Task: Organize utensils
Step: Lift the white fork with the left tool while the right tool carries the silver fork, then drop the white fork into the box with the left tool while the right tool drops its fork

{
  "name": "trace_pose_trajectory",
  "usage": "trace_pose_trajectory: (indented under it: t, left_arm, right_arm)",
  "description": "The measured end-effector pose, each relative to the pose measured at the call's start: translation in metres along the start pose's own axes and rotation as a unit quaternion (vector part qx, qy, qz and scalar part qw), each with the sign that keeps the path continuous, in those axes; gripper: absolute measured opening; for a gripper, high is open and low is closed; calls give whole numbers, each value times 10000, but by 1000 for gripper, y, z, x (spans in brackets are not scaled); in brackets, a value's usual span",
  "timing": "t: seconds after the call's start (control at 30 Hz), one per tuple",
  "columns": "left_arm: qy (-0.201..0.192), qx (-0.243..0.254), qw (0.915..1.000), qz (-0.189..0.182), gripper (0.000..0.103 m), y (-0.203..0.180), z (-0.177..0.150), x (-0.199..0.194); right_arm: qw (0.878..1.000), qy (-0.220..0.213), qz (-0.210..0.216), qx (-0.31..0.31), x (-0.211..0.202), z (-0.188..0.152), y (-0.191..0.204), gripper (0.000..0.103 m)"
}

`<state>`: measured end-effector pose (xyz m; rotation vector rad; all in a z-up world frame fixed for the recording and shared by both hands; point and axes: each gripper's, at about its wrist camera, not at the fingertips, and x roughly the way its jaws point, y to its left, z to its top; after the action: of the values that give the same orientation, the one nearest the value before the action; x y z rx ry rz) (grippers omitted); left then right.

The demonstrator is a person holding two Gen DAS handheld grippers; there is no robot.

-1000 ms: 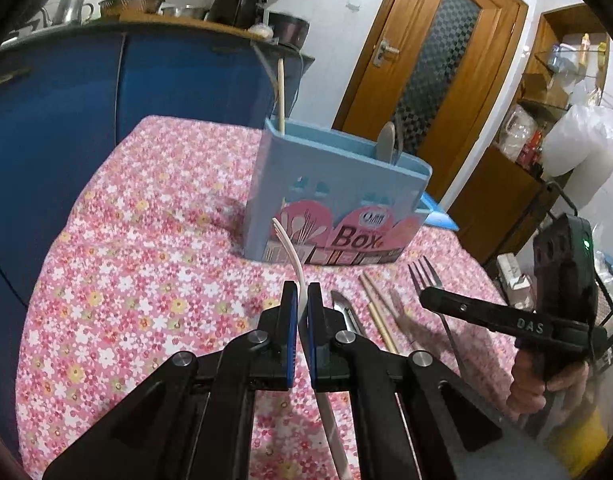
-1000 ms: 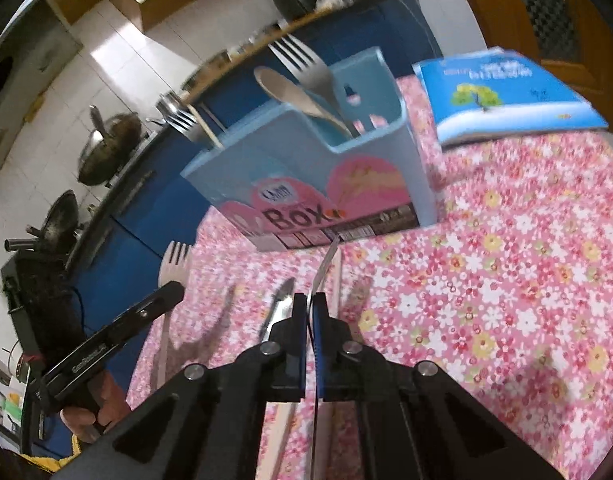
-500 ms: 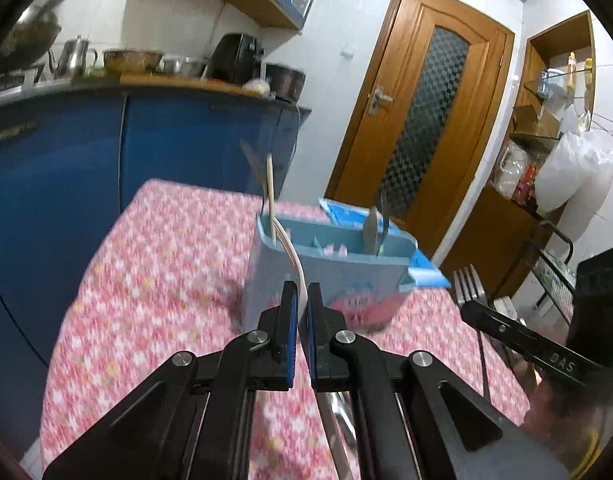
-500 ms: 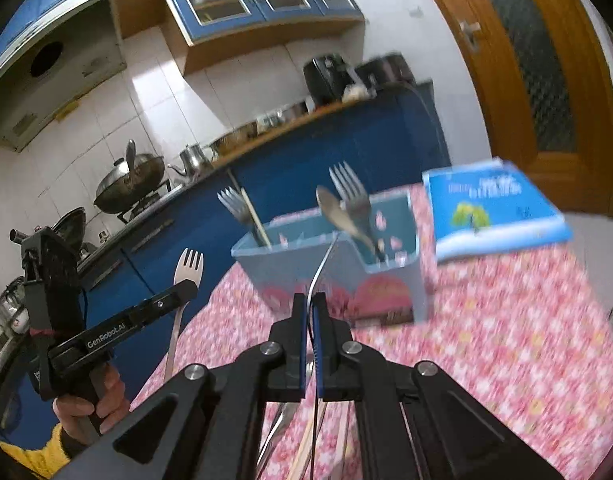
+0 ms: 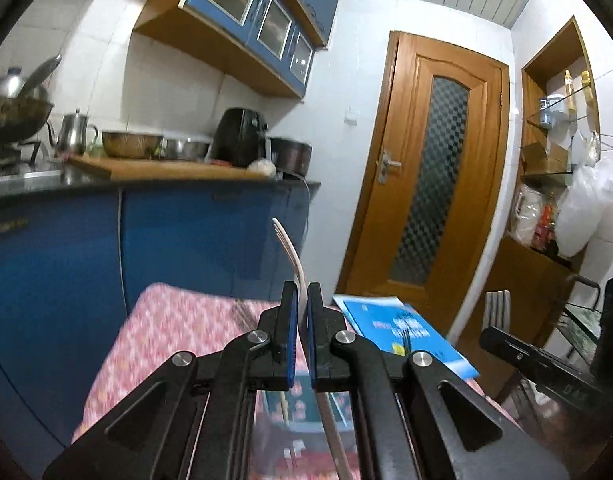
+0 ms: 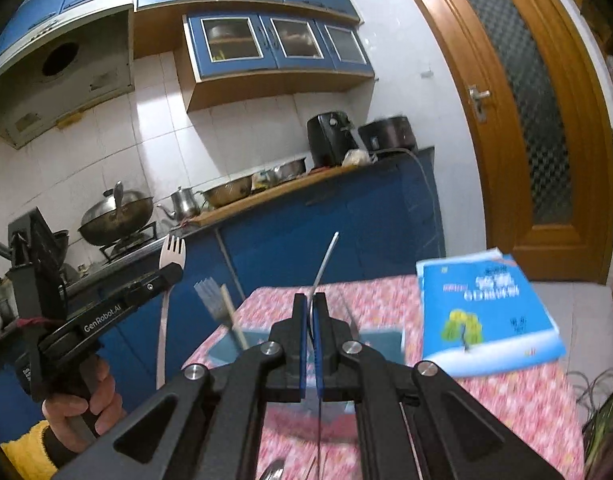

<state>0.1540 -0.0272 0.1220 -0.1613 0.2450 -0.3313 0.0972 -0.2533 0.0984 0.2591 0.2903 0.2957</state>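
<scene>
My left gripper is shut on a white plastic fork, tines up, held high above the table; it also shows in the right wrist view. My right gripper is shut on a metal fork seen edge-on; its tines show in the left wrist view. The blue utensil box lies low beneath both grippers, mostly hidden, with a fork and a chopstick standing in it.
A blue book lies on the pink floral tablecloth at the far right. Blue kitchen cabinets with pots stand behind the table. A wooden door is to the right.
Both grippers have risen from the table with their forks and tilted up; the box has dropped to the bottom of both views.
</scene>
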Motion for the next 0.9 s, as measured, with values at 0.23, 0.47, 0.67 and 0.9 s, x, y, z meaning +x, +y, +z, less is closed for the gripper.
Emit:
trace_pose_trajectory:
  t: [0.23,0.47,0.67,0.9]
  left_arm:
    - [-392,321,9983,302,2,-11,10,38]
    - [-485,407,9970,454,2,-4,5,64]
    - [-347,445,9970,535,2,0,-17,75]
    - [-254,450,9970,579,3,3,-32,76]
  right_arm:
    - [9996,-184,-114,-167,29,18,-8,4]
    - [9985,-427,-78,-319,37,29,-8,4]
    - [9982,-444,-104,-393,49,27,-6,4]
    - [9990,37,-59,-452,63,-2,-7,4]
